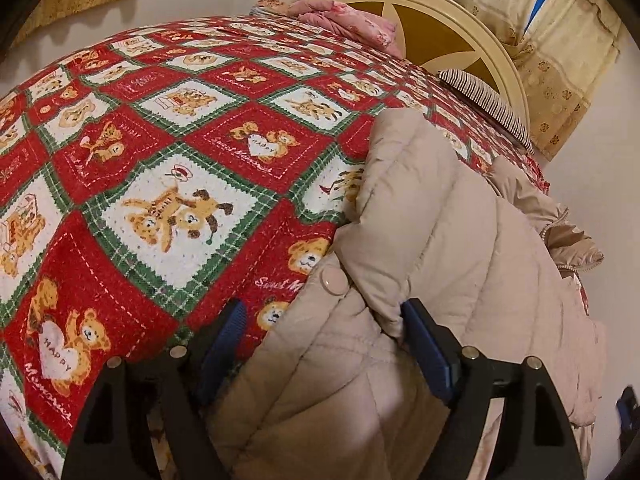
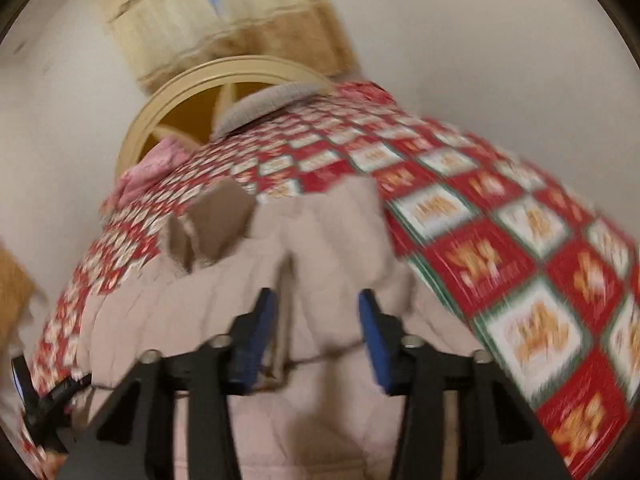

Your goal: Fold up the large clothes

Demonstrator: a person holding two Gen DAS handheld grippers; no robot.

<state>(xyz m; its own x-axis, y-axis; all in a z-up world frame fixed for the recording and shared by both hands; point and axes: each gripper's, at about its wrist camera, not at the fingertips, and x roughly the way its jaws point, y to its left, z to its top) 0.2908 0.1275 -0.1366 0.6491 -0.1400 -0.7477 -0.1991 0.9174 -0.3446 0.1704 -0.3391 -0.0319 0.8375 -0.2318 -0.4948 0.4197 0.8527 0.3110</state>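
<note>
A beige quilted puffer jacket (image 1: 440, 248) lies on a bed covered by a red, green and white teddy-bear quilt (image 1: 160, 168). My left gripper (image 1: 324, 320) is open, its blue pads wide apart over the jacket's snap-button edge, with one fold of the jacket against the right pad (image 1: 424, 344). In the blurred right wrist view the same jacket (image 2: 320, 240) lies spread on the quilt (image 2: 520, 264). My right gripper (image 2: 316, 308) is open above the jacket's middle, holding nothing. The jacket's collar opening (image 2: 216, 220) faces the headboard.
A cream round headboard (image 1: 460, 12) stands at the far end, with a pink bundle (image 1: 348, 20) and a striped pillow (image 1: 488, 104) by it. Beige curtains (image 1: 560, 40) hang behind. The bed's edge drops off beside the jacket (image 1: 580, 200).
</note>
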